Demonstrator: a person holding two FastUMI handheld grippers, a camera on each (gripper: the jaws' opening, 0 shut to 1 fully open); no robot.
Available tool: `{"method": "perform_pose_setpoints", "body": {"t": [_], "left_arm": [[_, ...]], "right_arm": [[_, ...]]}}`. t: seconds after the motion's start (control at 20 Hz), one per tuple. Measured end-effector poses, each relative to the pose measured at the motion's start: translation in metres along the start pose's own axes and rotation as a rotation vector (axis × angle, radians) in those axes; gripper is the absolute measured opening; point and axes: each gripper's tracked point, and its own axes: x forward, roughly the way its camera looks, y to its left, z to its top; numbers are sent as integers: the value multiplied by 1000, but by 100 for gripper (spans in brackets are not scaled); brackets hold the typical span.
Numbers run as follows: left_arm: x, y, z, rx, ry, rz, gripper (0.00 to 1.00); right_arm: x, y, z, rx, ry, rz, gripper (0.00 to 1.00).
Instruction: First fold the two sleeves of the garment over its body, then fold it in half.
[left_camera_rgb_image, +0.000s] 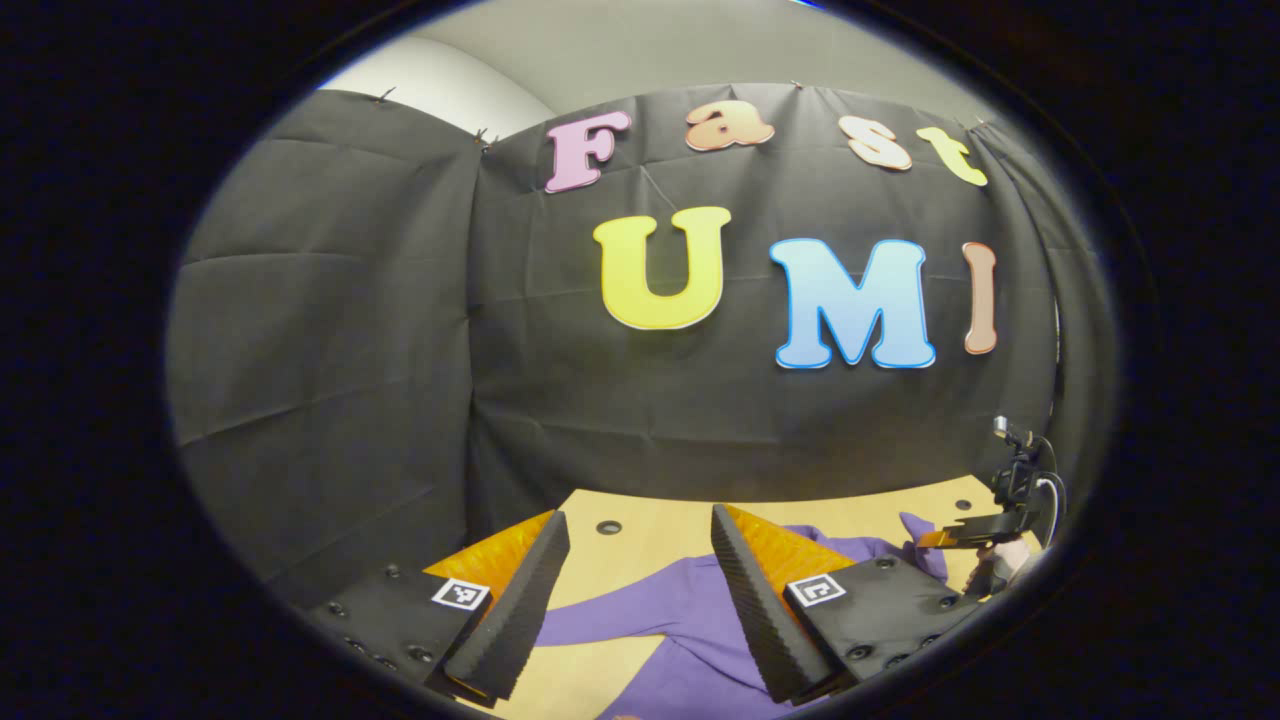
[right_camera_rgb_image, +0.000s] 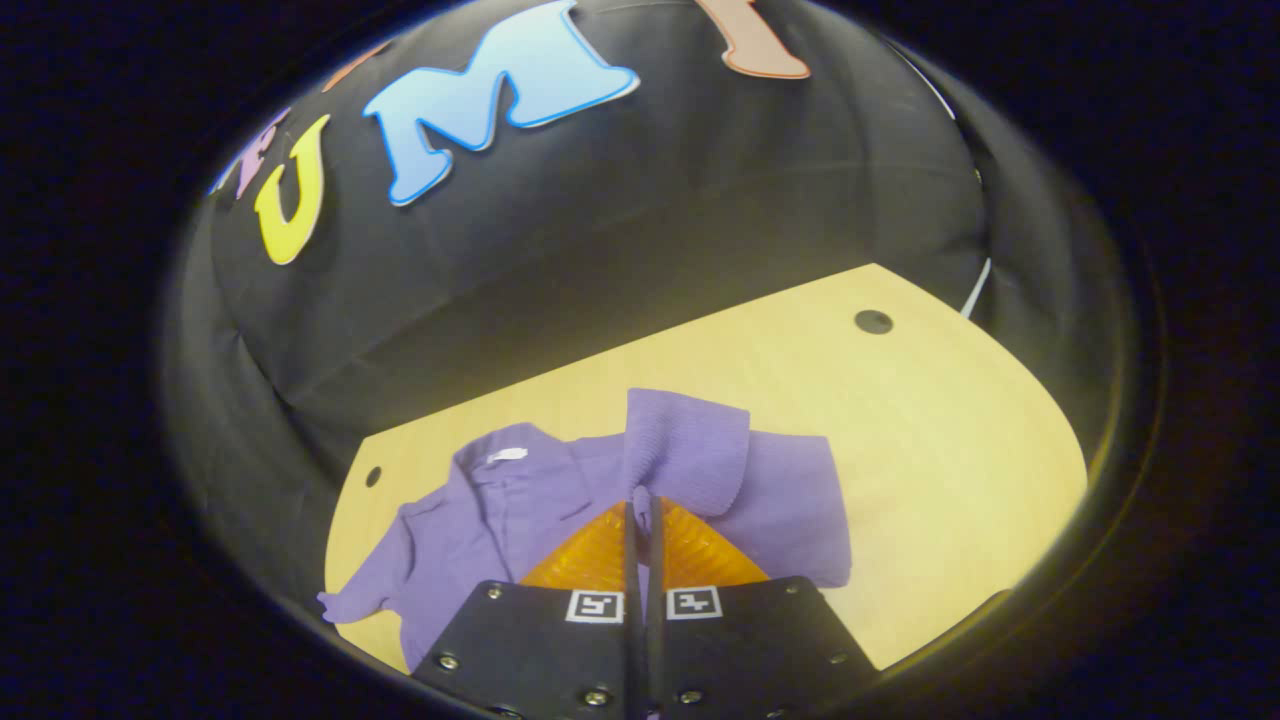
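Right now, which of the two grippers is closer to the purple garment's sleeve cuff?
Right. The right gripper has its jaws closed on the ribbed sleeve cuff, lifting it over the purple garment. The left gripper hovers open above the other sleeve, apart from it.

The right gripper (right_camera_rgb_image: 641, 505) hangs over a purple garment (right_camera_rgb_image: 520, 510) spread on a light wooden table (right_camera_rgb_image: 930, 430); its two fingers are pressed together with a thin fold of purple cloth pinched between them; the cloth rising from the tips is a ribbed sleeve cuff (right_camera_rgb_image: 688, 445), lifted and turned over the garment's body; a small white tag (right_camera_rgb_image: 507, 456) marks the collar, left of the cuff; the garment's far left edge trails in a crumpled point (right_camera_rgb_image: 345, 602) near the table's front rim; two dark round holes (right_camera_rgb_image: 873, 321) sit in the tabletop, one at each far corner; black cloth backs the table.
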Motion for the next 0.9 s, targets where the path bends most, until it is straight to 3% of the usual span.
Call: {"method": "perform_pose_setpoints", "body": {"t": [0.6, 0.9], "left_arm": [[-3, 144, -18, 22, 24, 105, 92], [-13, 205, -36, 18, 56, 180, 92]], "right_arm": [[5, -3, 6, -182, 109, 189, 2], [1, -8, 10, -262, 182, 180, 2]]}}
